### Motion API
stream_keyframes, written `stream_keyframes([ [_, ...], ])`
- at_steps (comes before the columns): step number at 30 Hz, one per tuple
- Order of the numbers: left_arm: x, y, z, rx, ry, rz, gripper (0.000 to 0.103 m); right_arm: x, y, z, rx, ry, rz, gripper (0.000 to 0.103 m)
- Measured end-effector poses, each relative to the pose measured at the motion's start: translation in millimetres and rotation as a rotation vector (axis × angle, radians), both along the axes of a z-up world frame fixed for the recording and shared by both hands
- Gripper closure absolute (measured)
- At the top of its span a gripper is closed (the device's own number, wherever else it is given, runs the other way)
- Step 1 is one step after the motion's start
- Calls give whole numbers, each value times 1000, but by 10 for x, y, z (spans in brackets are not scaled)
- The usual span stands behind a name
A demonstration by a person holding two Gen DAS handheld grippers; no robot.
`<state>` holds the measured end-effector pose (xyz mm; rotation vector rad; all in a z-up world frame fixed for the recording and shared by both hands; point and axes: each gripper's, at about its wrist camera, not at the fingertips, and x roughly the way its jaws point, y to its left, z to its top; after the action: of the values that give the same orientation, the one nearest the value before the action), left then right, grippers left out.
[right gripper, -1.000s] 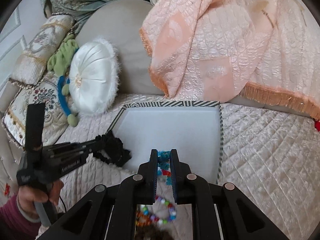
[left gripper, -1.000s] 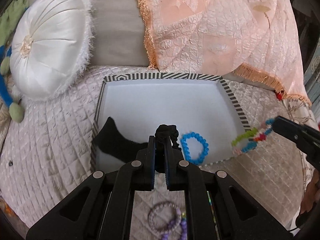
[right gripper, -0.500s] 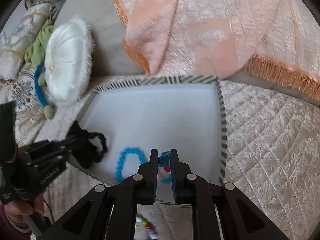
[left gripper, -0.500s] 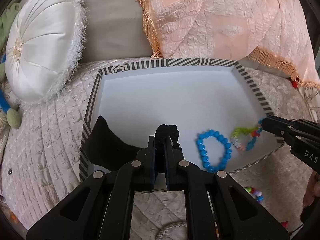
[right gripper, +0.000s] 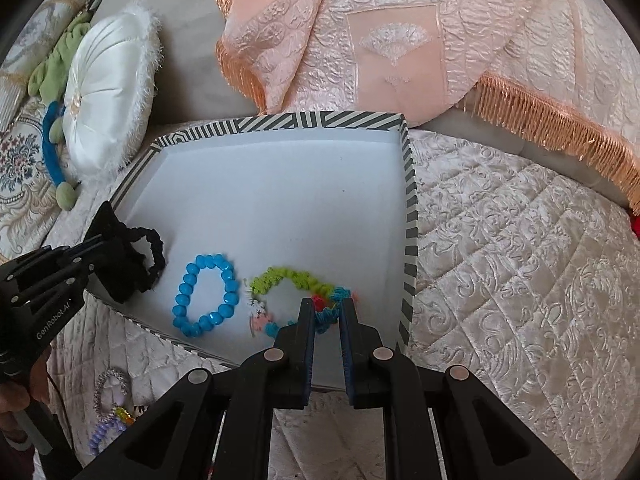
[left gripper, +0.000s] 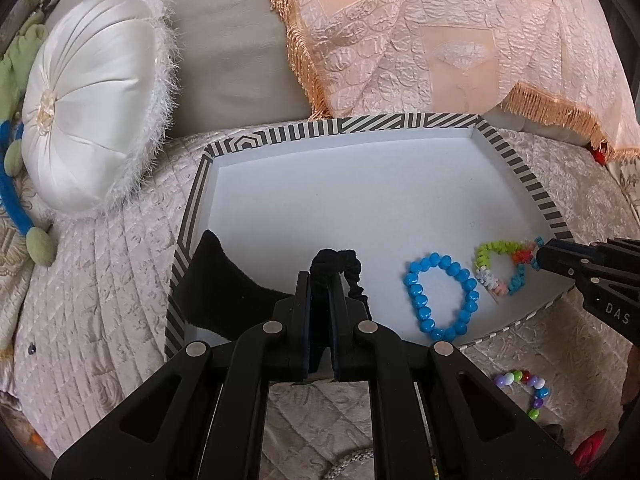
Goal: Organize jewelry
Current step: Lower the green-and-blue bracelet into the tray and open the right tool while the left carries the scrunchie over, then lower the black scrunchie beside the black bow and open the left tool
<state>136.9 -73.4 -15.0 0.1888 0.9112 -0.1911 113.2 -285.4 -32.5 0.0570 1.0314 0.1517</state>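
A striped-rim white tray (left gripper: 400, 124) (right gripper: 410, 216) lies on the quilted bed. My left gripper (left gripper: 319, 280) is shut on a black scrunchie (left gripper: 340, 262) (right gripper: 154, 250), held over the tray's near left part. A blue bead bracelet (left gripper: 440, 296) (right gripper: 206, 294) lies in the tray. My right gripper (right gripper: 327, 304) (left gripper: 538, 258) is shut on a multicoloured bracelet (right gripper: 292, 280) (left gripper: 502, 268) that rests on the tray floor at the near right.
A black cloth (left gripper: 216, 276) hangs over the tray's left rim. More bracelets lie on the quilt in front of the tray (left gripper: 524, 390) (right gripper: 110, 412). A white round cushion (left gripper: 92, 96) and a peach fringed blanket (left gripper: 440, 40) lie behind.
Both grippers moved forward over the tray. The right gripper lowered the multicoloured bracelet from outside the right rim to the tray floor beside the blue bracelet.
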Motion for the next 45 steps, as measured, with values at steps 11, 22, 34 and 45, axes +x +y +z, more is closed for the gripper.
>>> stream_keyframes([
  [11, -12, 52, -15, -12, 7, 18, 87, -2, 23, -7, -20, 10, -5, 90],
  [22, -65, 136, 55, -67, 19, 37, 61, -68, 10, 71, -30, -6, -33, 78],
  [34, -332, 273, 266, -108, 4, 39, 61, -442, 109, 514, -158, -133, -64, 64],
  [45, -601, 417, 414, -126, -5, 54, 61, -856, 194, 741, -213, -181, -75, 63],
])
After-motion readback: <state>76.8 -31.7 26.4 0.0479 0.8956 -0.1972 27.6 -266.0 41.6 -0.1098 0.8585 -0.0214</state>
